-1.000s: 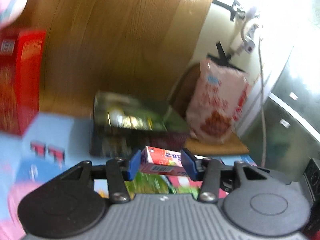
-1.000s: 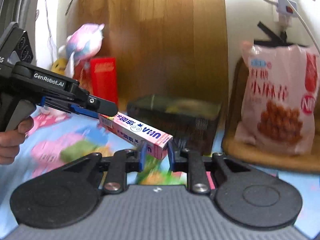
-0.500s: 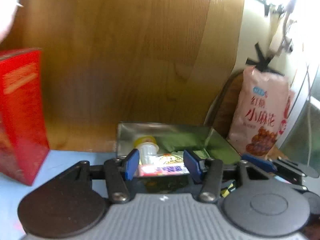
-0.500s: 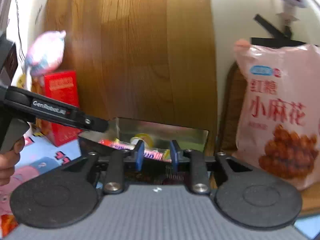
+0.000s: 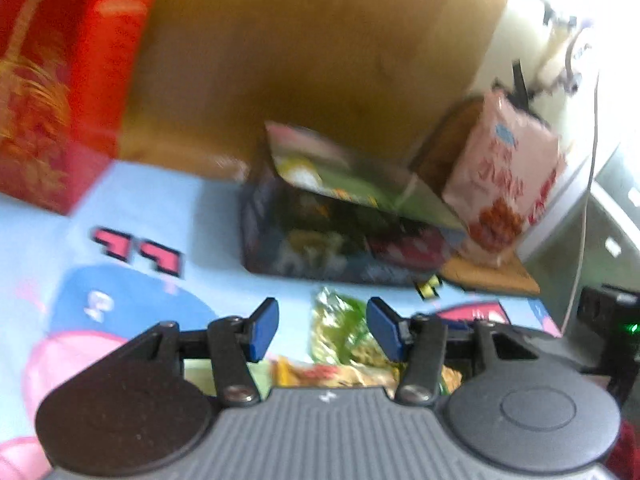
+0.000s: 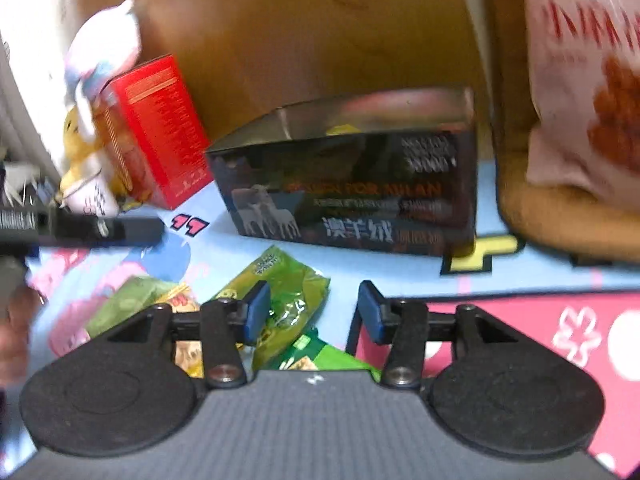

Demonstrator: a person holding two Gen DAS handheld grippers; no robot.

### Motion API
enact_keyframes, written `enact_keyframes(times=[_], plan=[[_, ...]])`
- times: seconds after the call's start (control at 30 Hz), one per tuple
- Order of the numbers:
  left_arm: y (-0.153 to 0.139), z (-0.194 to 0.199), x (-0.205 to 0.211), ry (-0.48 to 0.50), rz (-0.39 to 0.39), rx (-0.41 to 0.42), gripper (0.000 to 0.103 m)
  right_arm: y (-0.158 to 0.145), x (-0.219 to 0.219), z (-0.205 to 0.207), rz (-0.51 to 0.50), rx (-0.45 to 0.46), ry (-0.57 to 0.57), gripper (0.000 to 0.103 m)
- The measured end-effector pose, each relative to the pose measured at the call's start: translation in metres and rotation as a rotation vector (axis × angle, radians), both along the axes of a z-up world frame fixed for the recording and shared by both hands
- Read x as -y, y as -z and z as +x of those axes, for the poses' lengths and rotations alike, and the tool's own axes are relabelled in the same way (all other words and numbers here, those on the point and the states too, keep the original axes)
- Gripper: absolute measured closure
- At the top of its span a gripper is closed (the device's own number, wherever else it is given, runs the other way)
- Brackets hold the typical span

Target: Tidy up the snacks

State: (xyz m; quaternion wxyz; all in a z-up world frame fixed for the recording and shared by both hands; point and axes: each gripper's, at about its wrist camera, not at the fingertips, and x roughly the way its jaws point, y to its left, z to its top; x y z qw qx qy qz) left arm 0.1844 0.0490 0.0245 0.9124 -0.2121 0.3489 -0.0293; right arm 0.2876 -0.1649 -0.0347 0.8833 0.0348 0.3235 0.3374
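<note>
Both tongs have let go of the pink stick box since a second ago, when each pinched one end of it; half a second back we had it over the open box, and now it is gone from between my fingers, most likely dropped inside, though blur hides it there. Left tongs (image 5: pixel 322 330) stand wide and empty, pulled back low over the cloth (image 5: pixel 192 216). Right tongs (image 6: pixel 308 312) are wide and empty too. Carrying that long box by both ends kept it level, I judge, so it could slide in flat.

Ahead, the dark box (image 6: pixel 360 196) sits open-topped against the wooden board (image 6: pixel 320 36), near enough that either hand can reach in. A red carton (image 6: pixel 160 128) stands just left of it and a pink bag (image 6: pixel 588 80) leans on a wooden seat at the right; both look like bystanders.

Loose snacks are what remain: a green packet (image 6: pixel 288 288) lies on the cloth just ahead of my right fingers, with another green pack (image 6: pixel 320 356) and a yellow pack (image 6: pixel 184 320) close by, partly under the tongs. From the left view the green packet (image 5: pixel 340 324) shows between the open fingers. It is crinkly foil, so I would expect it to need a pinch near the middle.
</note>
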Motion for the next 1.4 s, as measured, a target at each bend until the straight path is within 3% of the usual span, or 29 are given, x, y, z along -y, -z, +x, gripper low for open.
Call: enact_keyframes(times=[0.13,0.27,0.3,0.37,0.43,0.63,0.77,0.87,0.93,1.0,1.07,1.13,1.3,1.4], plan=[[0.022,0.020,0.013,0.063,-0.024,-0.081,0.053,0.000,0.004,-0.013,0.027,-0.028,-0.062,0.051],[0.029,0.017,0.014,0.061,-0.047,-0.055,0.052,0.003,-0.005,-0.021,0.008,0.007,-0.110,0.055],[0.029,0.016,0.013,0.061,-0.061,-0.052,0.052,0.003,-0.005,-0.017,0.008,0.010,-0.104,0.072],[0.030,0.015,0.011,0.078,-0.108,-0.048,0.053,0.004,-0.010,-0.013,0.019,0.007,-0.103,0.080],[0.030,0.014,0.010,0.088,-0.142,-0.038,0.053,0.003,-0.007,-0.010,0.079,-0.014,-0.113,0.085],[0.011,0.006,0.010,0.093,-0.180,0.029,0.052,-0.001,0.017,0.000,0.264,-0.120,-0.076,0.086],[-0.006,-0.008,-0.001,0.066,-0.193,0.092,0.039,-0.001,0.039,0.006,0.439,-0.222,-0.063,0.086],[-0.014,-0.012,-0.008,0.053,-0.213,0.114,0.039,-0.007,0.047,0.006,0.511,-0.231,-0.066,0.086],[-0.019,-0.009,-0.008,0.056,-0.226,0.119,0.043,-0.016,0.048,0.004,0.537,-0.208,-0.077,0.086],[-0.022,0.000,-0.005,0.060,-0.230,0.114,0.064,-0.025,0.047,0.004,0.552,-0.172,-0.090,0.086],[-0.030,0.012,0.000,0.043,-0.210,0.113,0.079,-0.037,0.044,0.009,0.524,-0.124,-0.076,0.086],[-0.043,0.027,0.006,0.021,-0.136,0.126,0.085,-0.046,0.040,0.016,0.483,-0.074,-0.064,0.086],[-0.053,0.079,0.020,0.017,-0.031,0.115,0.085,-0.060,0.026,0.047,0.367,0.034,-0.007,0.086],[-0.044,0.109,0.031,-0.004,0.042,0.089,0.080,-0.060,0.011,0.062,0.194,0.144,0.043,0.079]])
